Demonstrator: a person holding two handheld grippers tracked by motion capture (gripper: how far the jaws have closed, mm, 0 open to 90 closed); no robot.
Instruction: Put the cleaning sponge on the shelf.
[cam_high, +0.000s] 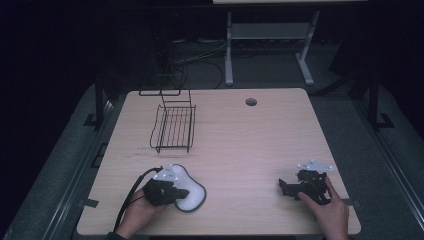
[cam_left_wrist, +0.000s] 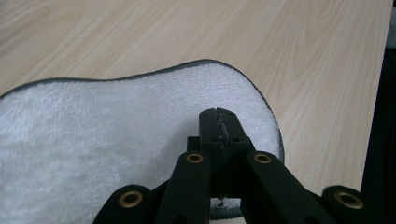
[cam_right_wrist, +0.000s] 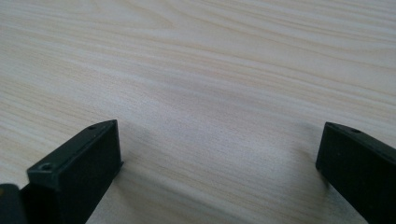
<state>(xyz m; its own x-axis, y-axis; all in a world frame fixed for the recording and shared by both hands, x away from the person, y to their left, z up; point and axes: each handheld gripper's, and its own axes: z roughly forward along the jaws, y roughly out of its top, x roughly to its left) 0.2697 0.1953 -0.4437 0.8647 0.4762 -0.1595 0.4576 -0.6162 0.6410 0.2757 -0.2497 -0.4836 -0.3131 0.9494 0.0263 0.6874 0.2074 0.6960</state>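
1. Part of the white cloth is covered by the left gripper in the high view, and in the left gripper view the cloth is cut off at the left and bottom edges.
2. Whether any cloth is pinched between the left jaws cannot be told, since the jaw tips block the spot beneath them.
3. The room behind the table is dark; a table frame and some cables on the floor are only faintly made out there.
4. The table is seen as pale wood grain, with a round hole near its far edge.
5. A black wire rack is placed well beyond the cloth, toward the far left of the table.
6. The cloth is laid flat near the front edge of the table, its dark rim curved.
7. The left gripper is held over the cloth's left part, its jaws pressed together, tips pointed across the cloth.
8. The right gripper is held low, well to the right of the cloth, in a hand; its jaws are spread wide over bare table.
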